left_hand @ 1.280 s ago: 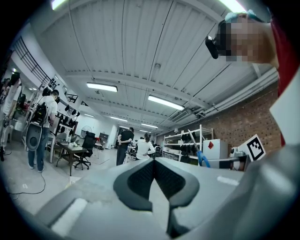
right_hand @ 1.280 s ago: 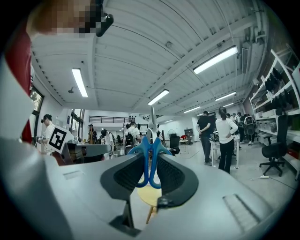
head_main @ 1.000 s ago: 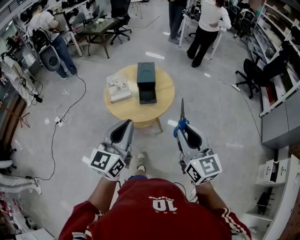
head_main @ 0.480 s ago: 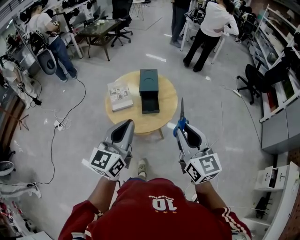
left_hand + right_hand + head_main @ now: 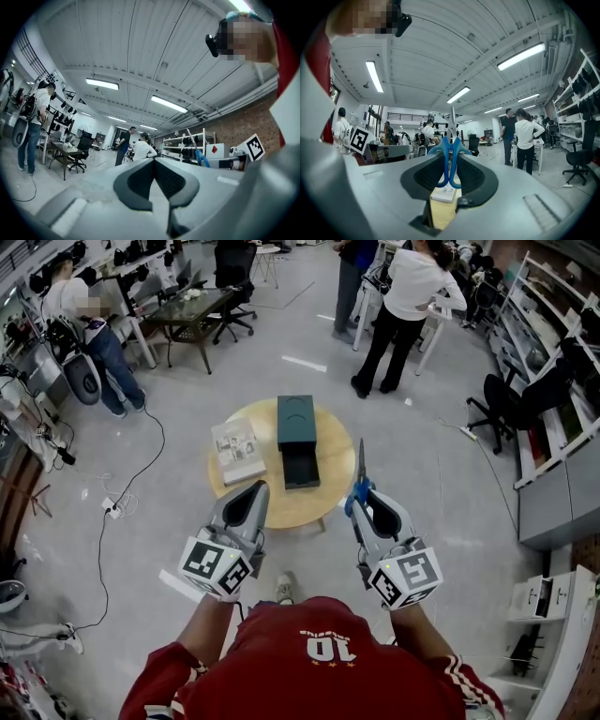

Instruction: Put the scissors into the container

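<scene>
Booklet on round wooden table, standing person beyond

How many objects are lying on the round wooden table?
2. A booklet lies on the left part of the table, and a dark container stands beside it at the middle. Nothing appears hidden.

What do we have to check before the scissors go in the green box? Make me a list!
1. Grip on the scissors: ok, the blue handles sit between the right tool's jaws.
2. Spare left tool: ok, shut, nothing in it.
3. Open drawer on the container: ok, it looks pulled out toward us.
4. Room inside the drawer: cannot tell.
5. Path past the book: ok, it lies left of the container.
6. Aim: not ok, the scissors are off to the drawer's right.
</scene>
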Demonstrator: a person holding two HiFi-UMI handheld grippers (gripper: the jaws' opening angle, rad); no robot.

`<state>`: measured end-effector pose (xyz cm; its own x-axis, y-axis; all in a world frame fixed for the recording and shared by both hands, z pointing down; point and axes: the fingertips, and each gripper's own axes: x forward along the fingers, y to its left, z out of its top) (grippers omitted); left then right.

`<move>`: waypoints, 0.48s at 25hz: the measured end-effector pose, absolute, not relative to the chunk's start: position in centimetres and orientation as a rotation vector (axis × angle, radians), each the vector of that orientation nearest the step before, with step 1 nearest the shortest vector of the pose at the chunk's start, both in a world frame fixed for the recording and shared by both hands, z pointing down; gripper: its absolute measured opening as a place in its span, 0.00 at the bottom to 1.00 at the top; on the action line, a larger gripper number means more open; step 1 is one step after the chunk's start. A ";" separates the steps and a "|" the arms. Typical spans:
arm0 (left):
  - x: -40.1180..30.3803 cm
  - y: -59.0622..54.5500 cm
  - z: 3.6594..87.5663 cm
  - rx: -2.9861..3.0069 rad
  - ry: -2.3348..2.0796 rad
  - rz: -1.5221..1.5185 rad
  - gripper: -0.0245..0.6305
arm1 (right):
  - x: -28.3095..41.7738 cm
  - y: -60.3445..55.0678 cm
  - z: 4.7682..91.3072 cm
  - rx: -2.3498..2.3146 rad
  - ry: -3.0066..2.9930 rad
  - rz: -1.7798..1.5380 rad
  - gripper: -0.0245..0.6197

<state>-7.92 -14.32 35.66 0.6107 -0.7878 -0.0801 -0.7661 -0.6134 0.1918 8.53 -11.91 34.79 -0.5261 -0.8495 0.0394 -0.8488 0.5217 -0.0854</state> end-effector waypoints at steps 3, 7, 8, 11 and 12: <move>-8.6 -16.0 35.6 2.697 -1.294 -0.232 0.04 | 7.8 -13.5 34.7 -1.539 2.730 -0.151 0.18; -9.2 -18.4 35.6 2.686 -1.281 -0.245 0.04 | 7.1 -15.3 34.7 -1.556 2.721 -0.147 0.18; -9.1 -18.9 35.6 2.688 -1.275 -0.248 0.04 | 7.1 -15.7 34.8 -1.559 2.719 -0.147 0.18; -8.9 -20.1 35.7 2.713 -1.245 -0.245 0.04 | 7.0 -16.8 35.0 -1.573 2.714 -0.151 0.18; -8.9 -20.5 35.7 2.718 -1.237 -0.243 0.04 | 7.0 -17.2 35.0 -1.579 2.711 -0.149 0.18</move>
<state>-8.89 -20.51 35.67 0.6475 -0.7571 -0.0863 -0.7336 -0.6500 0.1984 6.96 -17.23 35.00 -0.4946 -0.8678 0.0472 -0.8678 0.4901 -0.0824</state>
